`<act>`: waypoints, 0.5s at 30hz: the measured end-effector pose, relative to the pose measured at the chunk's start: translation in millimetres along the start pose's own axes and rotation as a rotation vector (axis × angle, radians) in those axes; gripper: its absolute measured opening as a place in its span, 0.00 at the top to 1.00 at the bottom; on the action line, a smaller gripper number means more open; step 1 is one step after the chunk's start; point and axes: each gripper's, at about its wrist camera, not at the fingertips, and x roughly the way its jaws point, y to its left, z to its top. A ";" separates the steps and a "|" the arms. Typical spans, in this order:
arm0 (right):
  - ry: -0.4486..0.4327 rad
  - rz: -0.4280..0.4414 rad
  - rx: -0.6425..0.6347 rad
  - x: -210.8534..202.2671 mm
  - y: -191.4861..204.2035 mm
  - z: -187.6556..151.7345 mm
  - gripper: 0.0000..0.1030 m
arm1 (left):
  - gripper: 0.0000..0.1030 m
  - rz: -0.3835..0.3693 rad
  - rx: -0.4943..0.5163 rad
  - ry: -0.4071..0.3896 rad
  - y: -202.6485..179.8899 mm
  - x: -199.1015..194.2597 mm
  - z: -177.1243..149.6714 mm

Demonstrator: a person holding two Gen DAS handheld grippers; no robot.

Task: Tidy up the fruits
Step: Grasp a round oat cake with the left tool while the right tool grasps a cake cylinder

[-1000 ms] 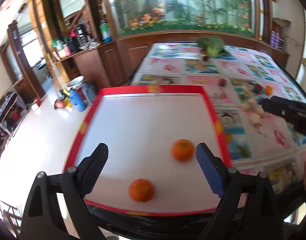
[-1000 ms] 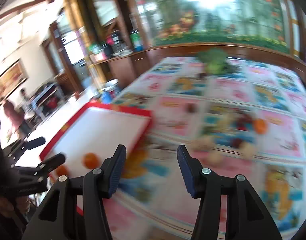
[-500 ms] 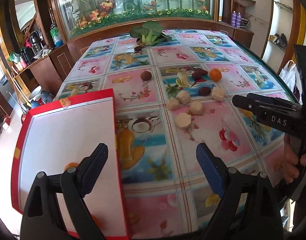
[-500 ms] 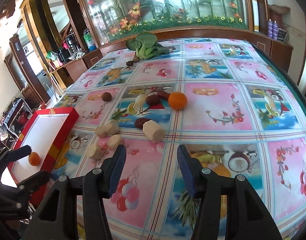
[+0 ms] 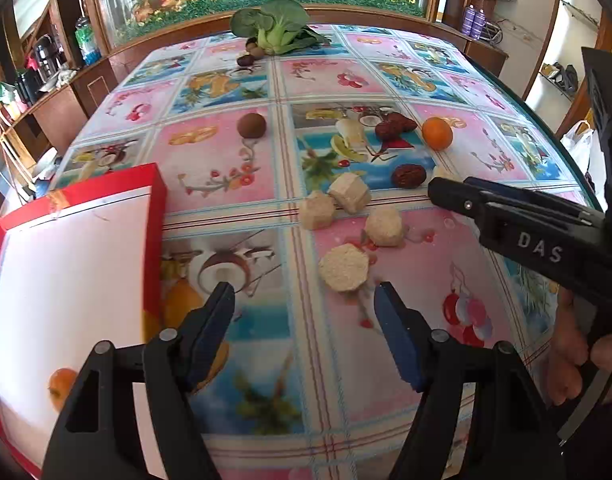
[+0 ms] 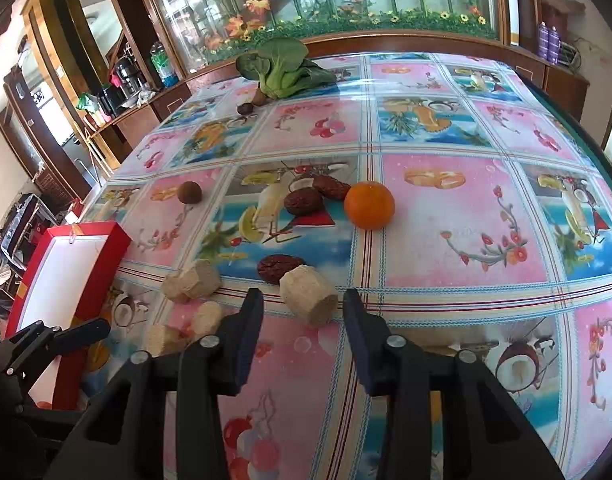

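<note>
both the left gripper [image 5: 304, 300] and right gripper [image 6: 302, 306] hang with jaws spread and empty above the fruit-print tablecloth [image 6: 457, 216], where an orange [image 6: 369, 205] sits beside dark red dates [image 6: 304, 202], while another orange [image 5: 62, 384] lies in the red-rimmed tray [image 5: 156, 200].

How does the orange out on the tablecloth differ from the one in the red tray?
The orange on the cloth lies in the open among dark fruits and shows whole. The tray orange sits on the white floor of the red tray at the table's left edge, half hidden behind the left gripper. The first is nearer the right gripper, the second nearer the left. Both are round, orange and ungripped; both jaws stand open.
</note>
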 end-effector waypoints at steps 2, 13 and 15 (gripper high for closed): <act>0.014 0.000 0.008 3.9 -2.5 -1.0 0.70 | 0.34 -0.017 -0.010 0.004 -0.1 2.9 1.5; -0.001 0.025 0.019 3.1 -5.3 -2.6 0.73 | 0.61 -0.077 -0.010 -0.003 -7.2 10.7 4.6; -0.004 0.028 0.019 3.2 -5.4 -2.9 0.74 | 0.67 -0.074 -0.007 -0.011 -7.2 11.1 4.7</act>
